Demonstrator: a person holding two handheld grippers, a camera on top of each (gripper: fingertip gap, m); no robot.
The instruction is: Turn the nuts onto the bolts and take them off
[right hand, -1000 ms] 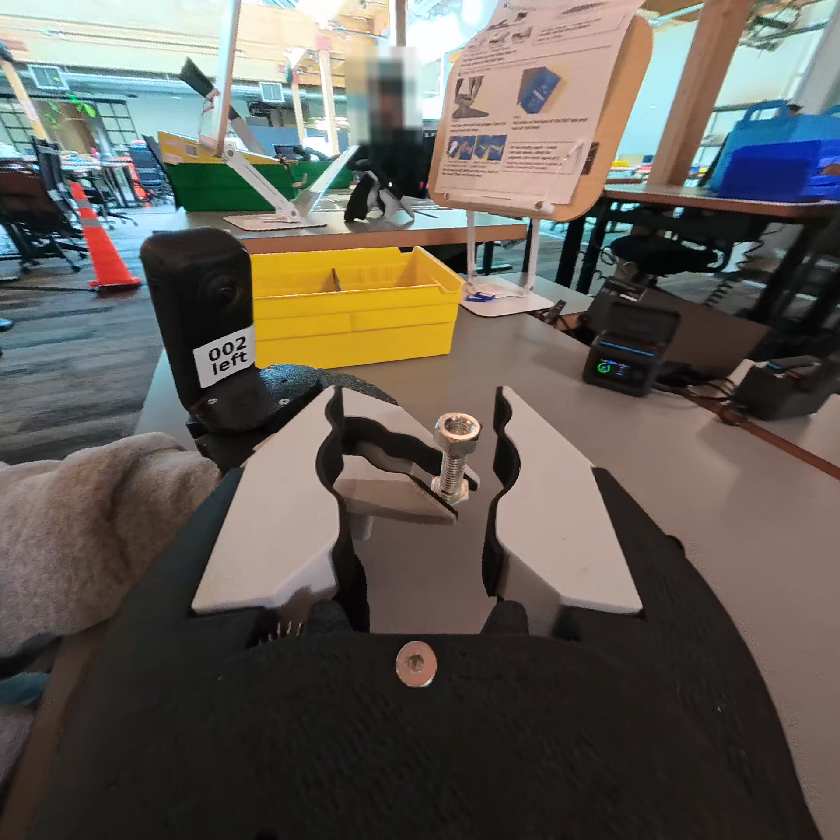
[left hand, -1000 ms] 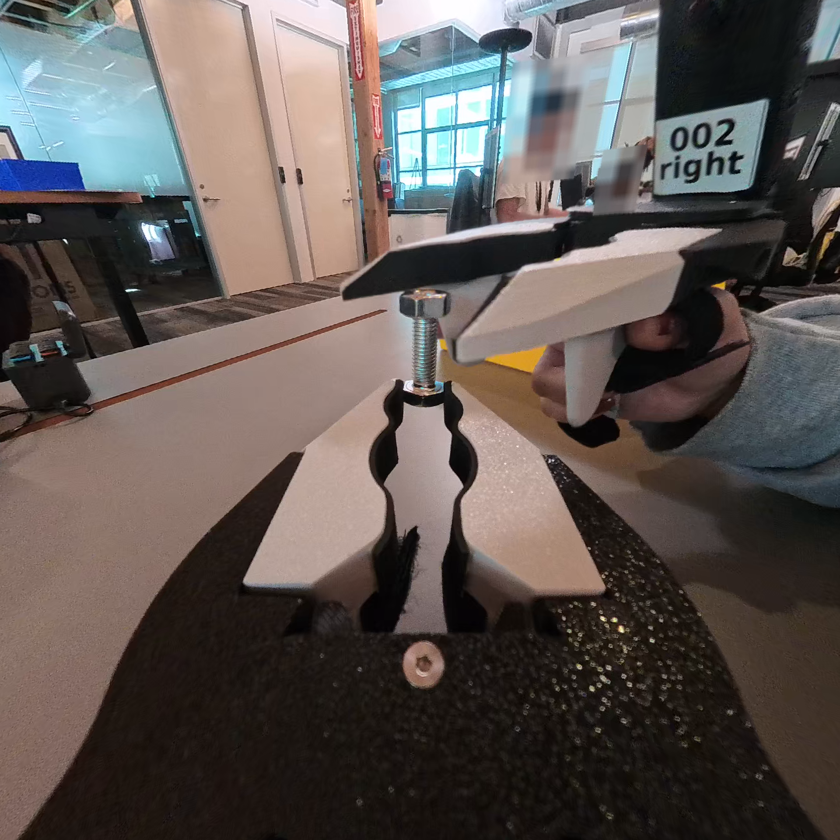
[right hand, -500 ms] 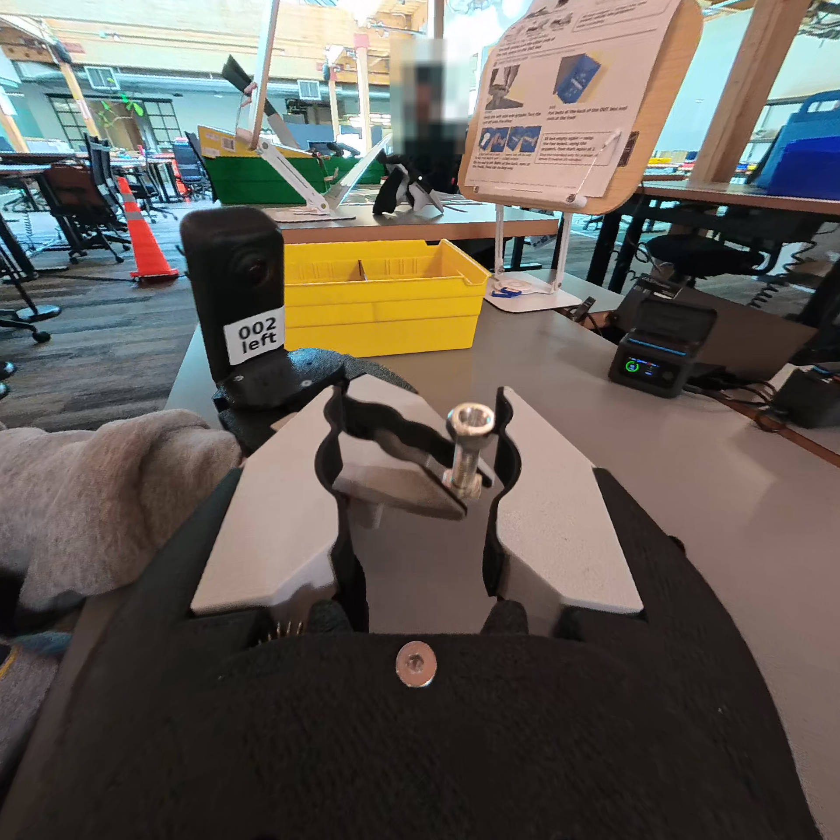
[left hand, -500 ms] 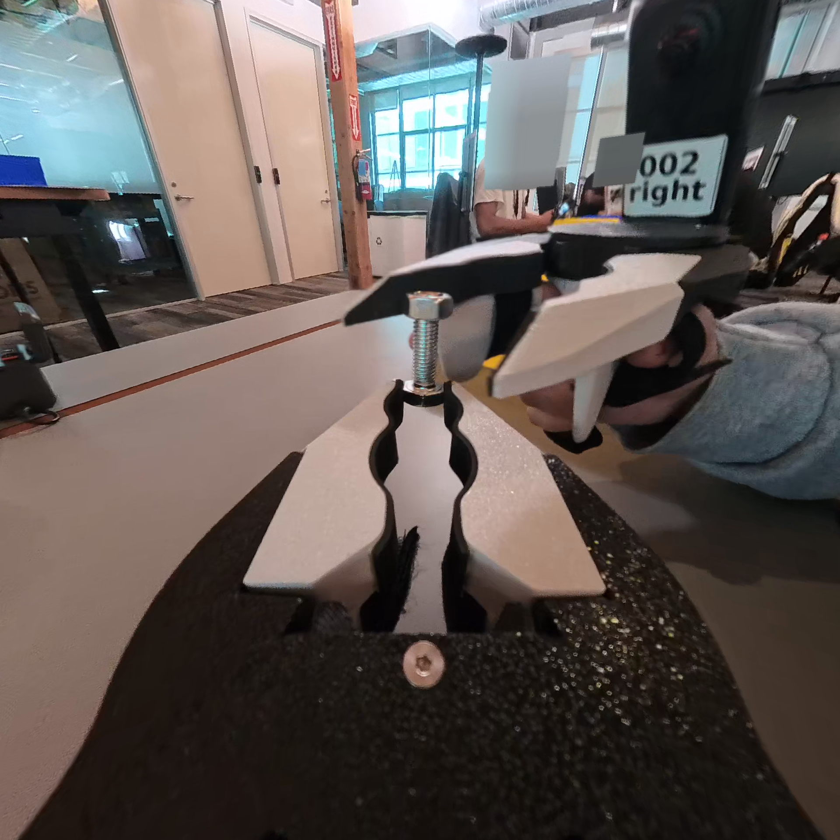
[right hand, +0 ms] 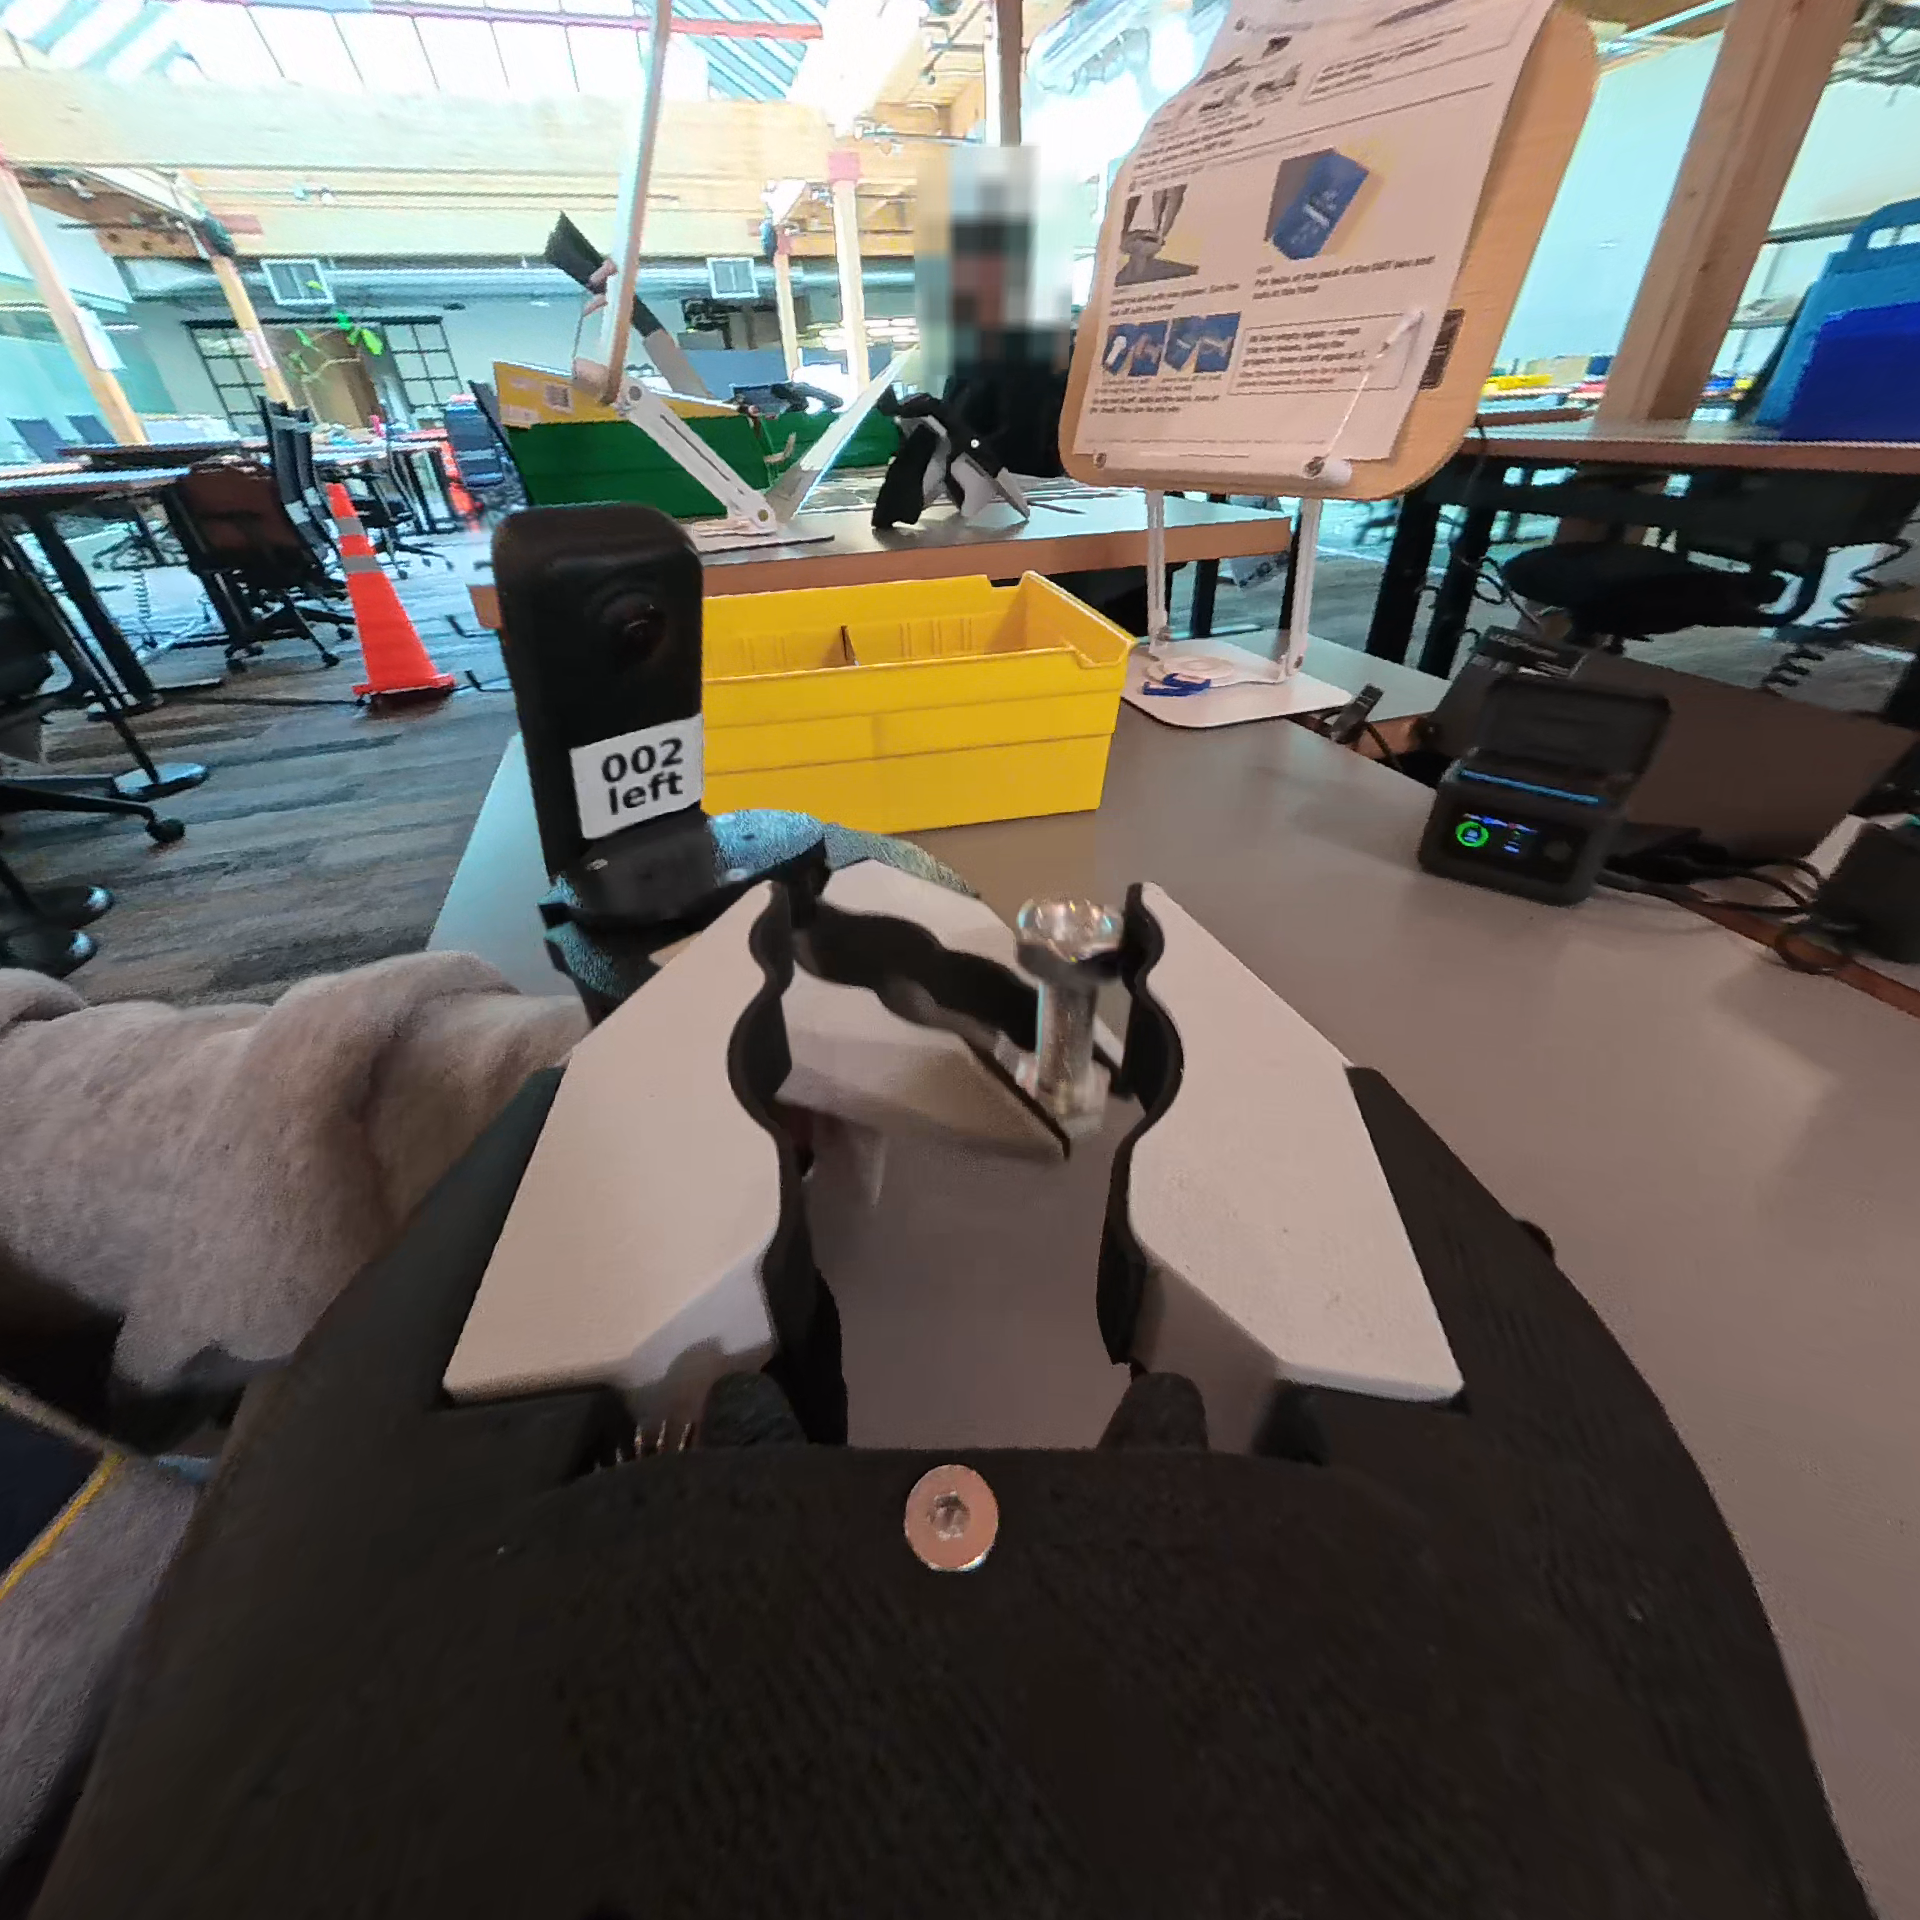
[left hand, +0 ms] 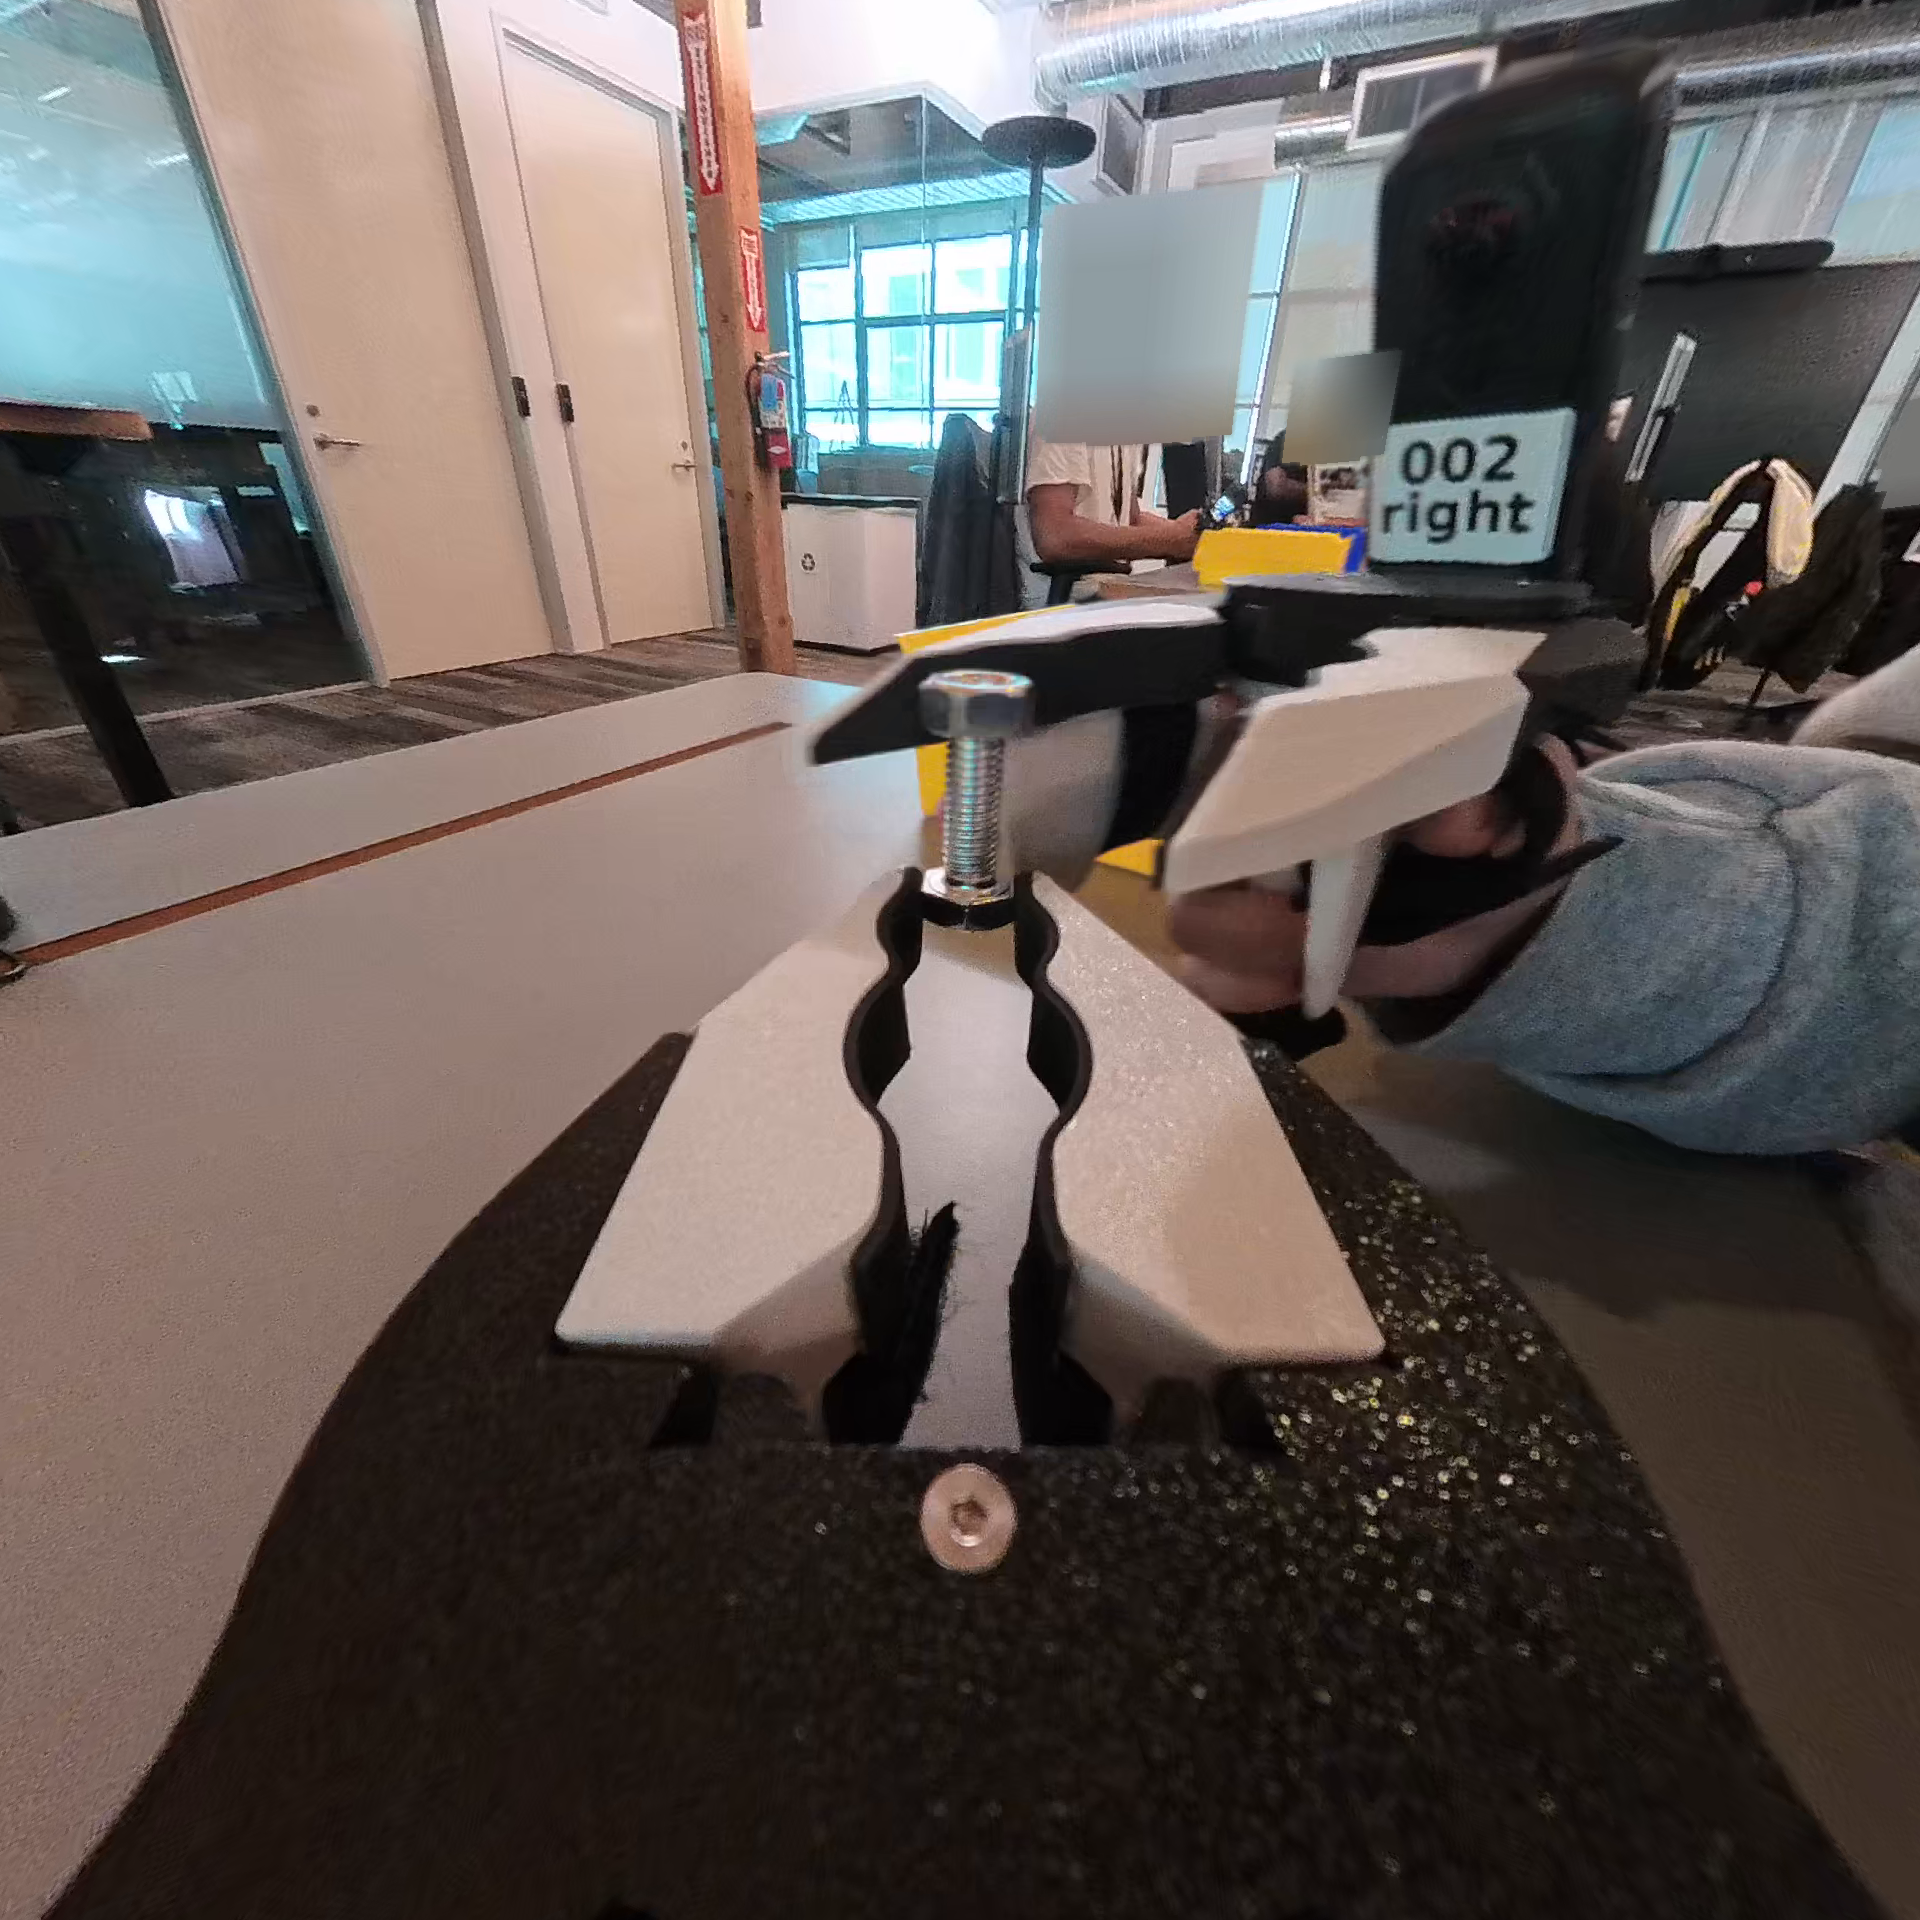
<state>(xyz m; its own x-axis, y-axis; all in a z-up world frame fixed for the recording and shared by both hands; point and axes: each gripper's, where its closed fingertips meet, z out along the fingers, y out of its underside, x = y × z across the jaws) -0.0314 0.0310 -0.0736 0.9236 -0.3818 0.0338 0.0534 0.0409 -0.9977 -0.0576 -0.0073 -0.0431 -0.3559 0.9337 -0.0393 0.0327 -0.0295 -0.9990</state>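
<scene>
Two claws meet over a grey bench (left hand: 312, 1091), each held by a person's hand. In the left wrist view, the left claw (left hand: 968, 914) has its white fingers (left hand: 769, 1122) drawn nearly together, their tips pinching a hex nut (left hand: 966, 896) at the lower end of a bolt (left hand: 975, 790). The bolt stands upright, threaded shank rising from the nut to a hex head at the top, with bare thread showing between the two.

The right claw (left hand: 1039, 727) reaches in from the right side of that view, level with the bolt head. One dark-edged finger passes just behind the head; the other white finger (left hand: 1351, 769) lies nearer the camera and apart from it. A hand (left hand: 1299, 935) in a grey sleeve (left hand: 1714, 956) grips the handle below.

In the right wrist view, the right claw (right hand: 961, 997) stands wide open. The bolt (right hand: 1070, 997) sits between its fingers, close against the right-hand one (right hand: 1278, 1195) and well clear of the left-hand one; whether the head touches the near finger cannot be told. The left claw (right hand: 1049, 1101) enters from the left, tips closed on the nut (right hand: 1070, 1091).

Behind, on the bench, stand a yellow bin (right hand: 914, 717), a small dark device with a lit screen (right hand: 1527, 800), and an instruction board on a white stand (right hand: 1320, 249).
</scene>
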